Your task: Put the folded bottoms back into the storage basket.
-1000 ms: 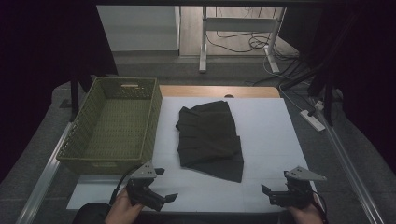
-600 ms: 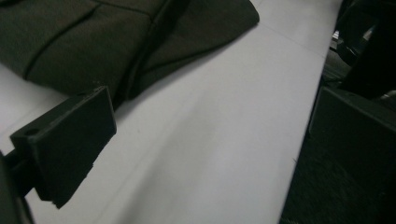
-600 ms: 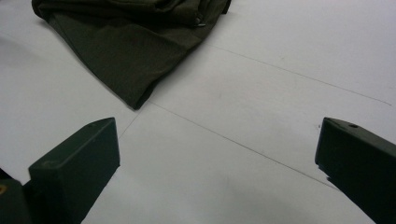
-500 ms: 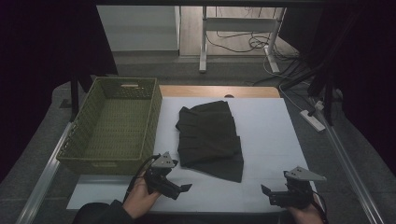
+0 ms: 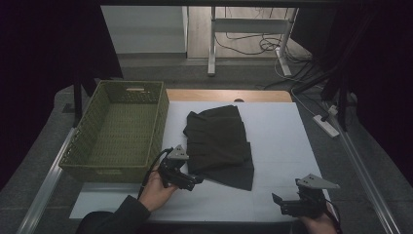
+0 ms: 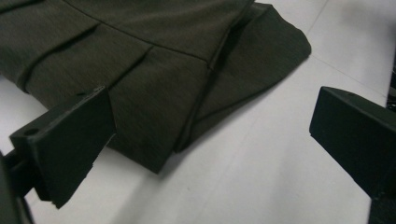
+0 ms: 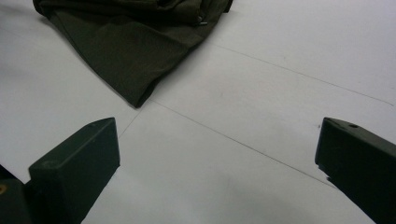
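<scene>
A dark folded pleated garment (image 5: 221,144) lies in the middle of the white table sheet (image 5: 280,126). My left gripper (image 5: 191,181) is open at the garment's near left corner, its jaws wide apart just short of the hem (image 6: 154,93). My right gripper (image 5: 282,204) is open near the table's front right, low over bare sheet. The garment's near right corner (image 7: 135,56) lies ahead of it and to the left, well clear of the jaws.
A green woven basket (image 5: 119,129) stands along the left side of the table, empty inside. A wooden table edge (image 5: 229,95) shows at the back. A power strip (image 5: 327,125) lies off the table's right. Metal rails run along both sides.
My left gripper has moved forward and right, from the table's front edge up to the garment's near left corner. The right gripper has stayed put.
</scene>
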`<state>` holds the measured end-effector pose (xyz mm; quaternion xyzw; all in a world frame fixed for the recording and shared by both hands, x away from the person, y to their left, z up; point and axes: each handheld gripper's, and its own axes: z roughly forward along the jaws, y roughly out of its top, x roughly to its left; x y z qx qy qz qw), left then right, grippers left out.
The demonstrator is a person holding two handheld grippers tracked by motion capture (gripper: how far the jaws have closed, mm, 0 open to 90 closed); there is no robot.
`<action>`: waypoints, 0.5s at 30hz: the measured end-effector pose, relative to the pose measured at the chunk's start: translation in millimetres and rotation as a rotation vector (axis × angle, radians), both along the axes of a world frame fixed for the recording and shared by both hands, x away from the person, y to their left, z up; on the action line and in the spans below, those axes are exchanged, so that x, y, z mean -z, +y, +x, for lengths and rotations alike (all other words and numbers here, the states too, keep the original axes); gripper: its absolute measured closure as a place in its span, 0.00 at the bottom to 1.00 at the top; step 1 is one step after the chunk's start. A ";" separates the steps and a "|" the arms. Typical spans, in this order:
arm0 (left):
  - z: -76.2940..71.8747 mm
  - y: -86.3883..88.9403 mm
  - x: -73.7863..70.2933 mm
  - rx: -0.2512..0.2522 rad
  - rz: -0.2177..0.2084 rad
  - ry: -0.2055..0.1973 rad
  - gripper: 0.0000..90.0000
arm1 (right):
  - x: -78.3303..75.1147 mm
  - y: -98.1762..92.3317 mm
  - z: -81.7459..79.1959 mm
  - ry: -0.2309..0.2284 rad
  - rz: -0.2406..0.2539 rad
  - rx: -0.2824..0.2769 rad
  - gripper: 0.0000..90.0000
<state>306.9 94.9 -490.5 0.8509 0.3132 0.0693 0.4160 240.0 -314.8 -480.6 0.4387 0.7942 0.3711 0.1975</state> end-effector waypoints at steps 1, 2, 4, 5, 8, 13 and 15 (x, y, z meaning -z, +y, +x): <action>2.1 -1.1 -0.3 -0.001 0.009 -0.006 0.00 | 0.0 0.0 0.0 0.000 -0.002 -0.001 0.00; 4.2 -2.3 -0.4 -0.002 0.012 -0.010 0.00 | 0.0 0.0 -0.1 0.000 -0.002 -0.002 0.00; 9.3 -4.1 -0.9 -0.001 0.022 -0.013 0.00 | 0.1 0.1 -0.1 0.000 -0.003 -0.003 0.00; 12.0 -5.0 -1.2 -0.008 0.025 -0.015 0.00 | 0.0 0.1 -0.2 0.001 -0.006 -0.003 0.00; 21.2 -6.1 -2.7 -0.009 0.031 -0.015 0.00 | 0.0 0.4 -0.2 0.001 -0.006 -0.003 0.00; 35.4 -8.5 -4.1 -0.033 0.038 -0.022 0.00 | 0.2 0.8 0.0 0.004 -0.009 -0.005 0.00; 41.3 -8.9 -4.3 -0.042 0.046 -0.020 0.00 | 0.3 1.1 -0.1 0.005 -0.012 -0.008 0.00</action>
